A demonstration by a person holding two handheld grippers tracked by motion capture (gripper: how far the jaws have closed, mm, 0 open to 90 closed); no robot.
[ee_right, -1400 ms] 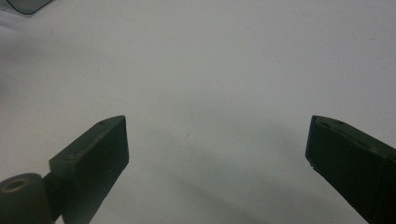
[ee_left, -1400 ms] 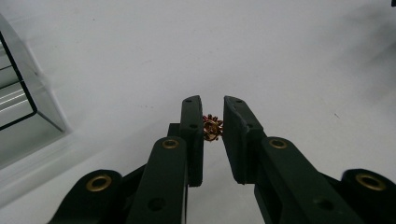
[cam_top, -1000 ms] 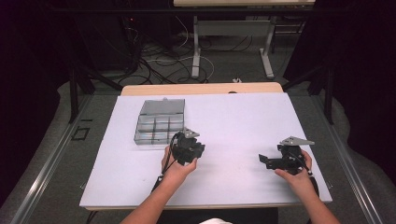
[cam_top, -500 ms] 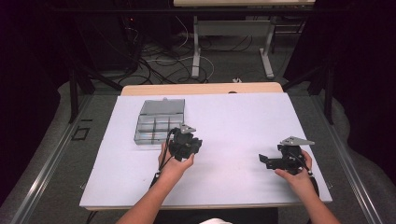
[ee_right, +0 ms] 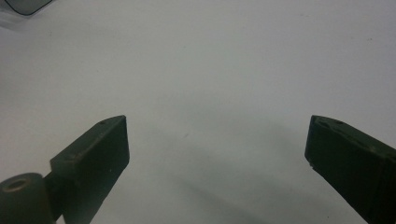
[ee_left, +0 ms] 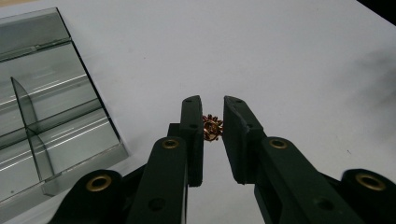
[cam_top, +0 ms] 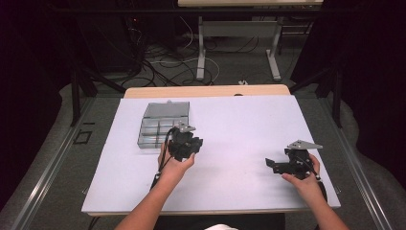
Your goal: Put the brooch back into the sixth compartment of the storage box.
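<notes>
Copper part (ee_left: 212, 127) in left gripper (ee_left: 213, 135)

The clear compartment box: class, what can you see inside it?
The clear compartment box has dividers, and the compartments seen from the left gripper view look empty. The left gripper holds a small copper-coloured part beside it. In the high view, that gripper covers the box's near corner.

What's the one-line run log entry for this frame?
left gripper: shut on copper-coloured part | beside clear compartment box | right gripper: open, nothing between jaws, over white table
</notes>
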